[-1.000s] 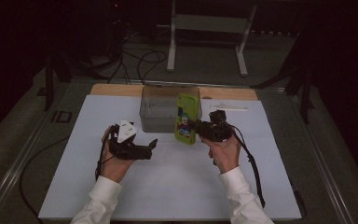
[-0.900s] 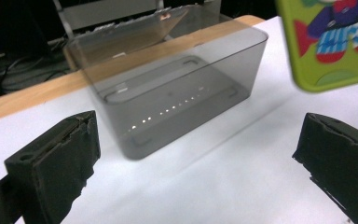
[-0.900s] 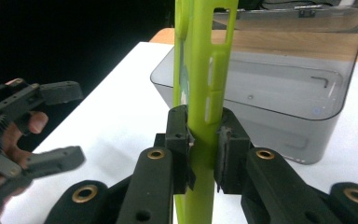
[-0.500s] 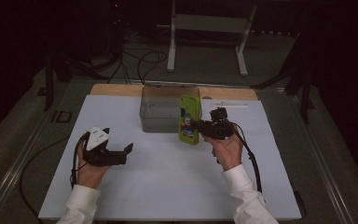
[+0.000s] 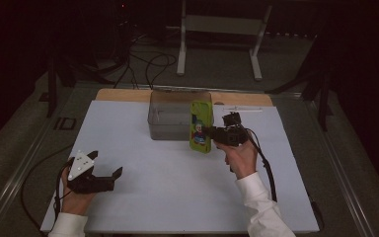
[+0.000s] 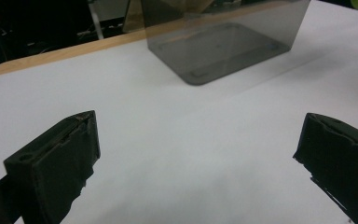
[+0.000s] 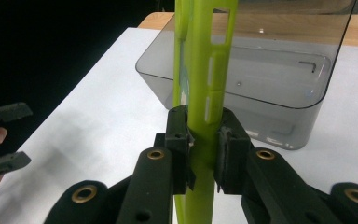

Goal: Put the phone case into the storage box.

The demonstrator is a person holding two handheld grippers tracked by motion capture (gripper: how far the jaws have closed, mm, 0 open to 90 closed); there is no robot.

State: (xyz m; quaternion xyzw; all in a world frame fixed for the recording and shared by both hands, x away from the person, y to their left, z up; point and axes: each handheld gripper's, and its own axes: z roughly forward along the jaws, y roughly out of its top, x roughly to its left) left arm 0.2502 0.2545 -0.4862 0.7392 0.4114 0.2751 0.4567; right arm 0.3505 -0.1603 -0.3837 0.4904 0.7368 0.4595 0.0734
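Note:
A lime-green phone case with a cartoon figure on it stands upright on edge, just in front of a clear smoky plastic box. My right gripper is shut on the case; in the right gripper view the case rises edge-on between the two pads. My left gripper rests low at the front left of the white table top, open and holding nothing. In the left gripper view its black jaws stand wide apart over the bare white surface, with the box farther off.
The box is empty apart from a small hex key on its floor. A wooden strip runs along the table's far edge. Beyond it are a grey stand and cables on a dark floor.
My left gripper has moved away from the box, to the left and toward the table's front edge, and lower. The right gripper has kept the case in place.

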